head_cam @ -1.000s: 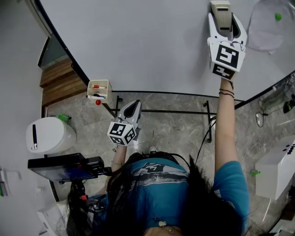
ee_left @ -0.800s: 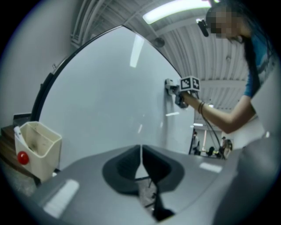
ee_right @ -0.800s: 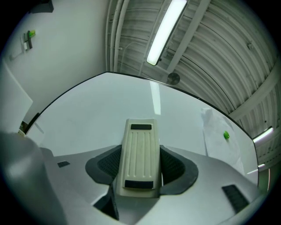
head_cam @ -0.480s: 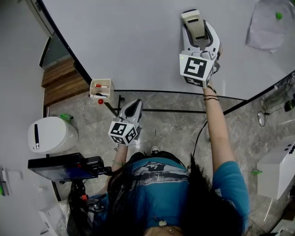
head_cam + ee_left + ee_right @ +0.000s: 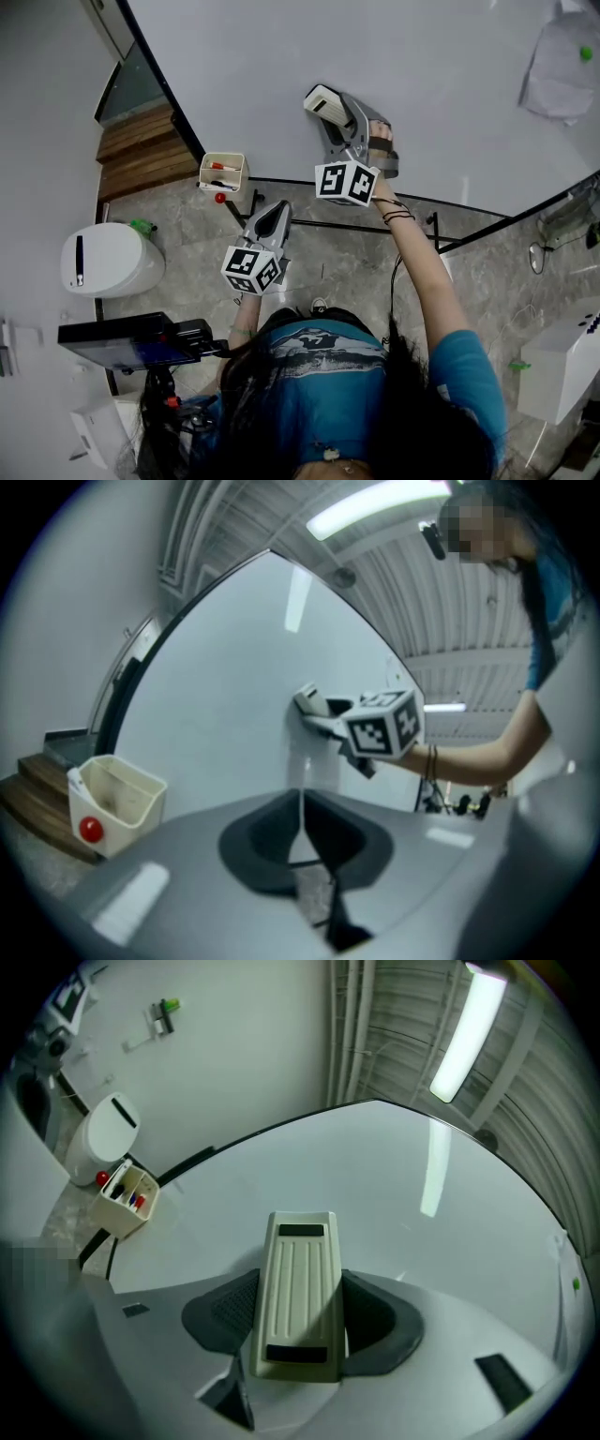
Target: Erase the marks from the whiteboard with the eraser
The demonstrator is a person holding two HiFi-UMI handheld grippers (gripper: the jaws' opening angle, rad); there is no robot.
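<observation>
We list:
1. Right gripper (image 5: 299,1318): jaws clamped on the cream eraser (image 5: 322,100), which juts ahead of them against the whiteboard (image 5: 403,56).
2. Left gripper (image 5: 301,829): jaws together, nothing between them, held below the right one and off the board.
3. Marker tray (image 5: 223,173): ahead-left of the left gripper, at the board's corner.

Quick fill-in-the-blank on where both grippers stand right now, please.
1. The right gripper is shut on the ____.
2. That tool lies against the ____.
3. The left gripper, jaws together, holds ____.
4. The ball on the beige pen holder is ____.

Missing words: eraser; whiteboard; nothing; red.
</observation>
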